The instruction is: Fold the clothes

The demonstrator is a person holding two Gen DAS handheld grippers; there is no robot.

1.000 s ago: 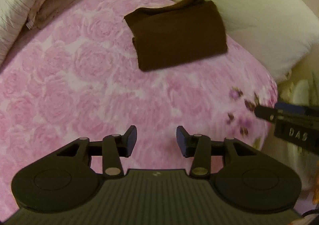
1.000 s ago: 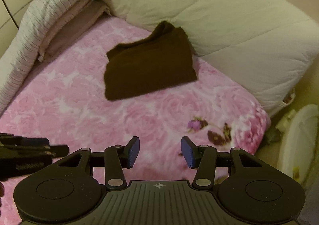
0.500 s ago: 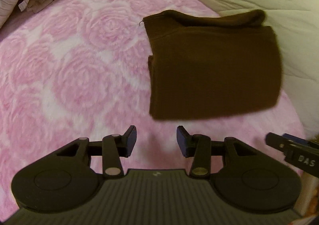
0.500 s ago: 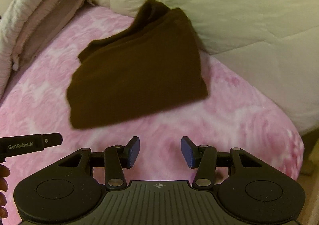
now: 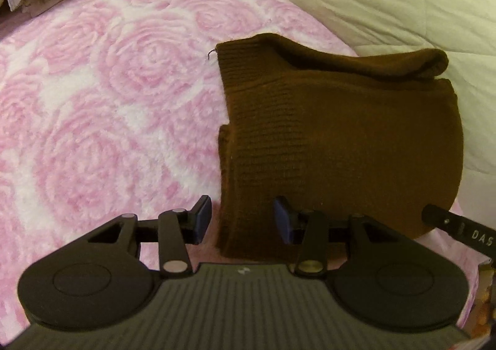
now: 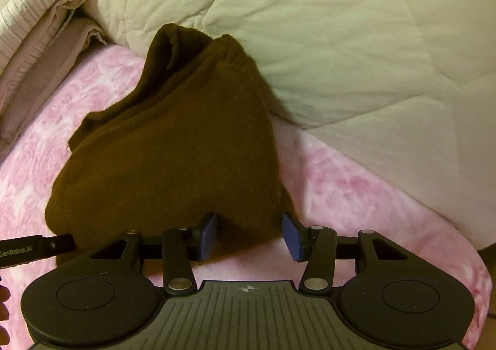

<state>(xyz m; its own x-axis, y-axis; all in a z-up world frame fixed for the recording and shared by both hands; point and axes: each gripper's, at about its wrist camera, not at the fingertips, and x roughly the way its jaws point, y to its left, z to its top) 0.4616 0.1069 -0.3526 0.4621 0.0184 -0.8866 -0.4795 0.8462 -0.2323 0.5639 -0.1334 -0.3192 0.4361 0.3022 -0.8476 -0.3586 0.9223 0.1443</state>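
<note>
A folded dark brown knit garment (image 5: 334, 139) lies on the pink rose-patterned bedspread (image 5: 102, 108), its far edge against a cream quilt. My left gripper (image 5: 243, 218) is open, its fingers straddling the garment's near left corner. In the right wrist view the same garment (image 6: 173, 157) fills the middle, and my right gripper (image 6: 249, 233) is open with its fingers on either side of the near right corner. Each gripper's tip shows at the edge of the other's view.
A cream quilt (image 6: 325, 39) is bunched along the far and right side of the bed. Folded beige and striped bedding (image 6: 34, 33) lies at the far left. The bed's edge (image 6: 477, 260) drops off at the right.
Both grippers have moved forward across the bed to the garment's near edge, which now lies between their open fingers. The garment has not moved.
</note>
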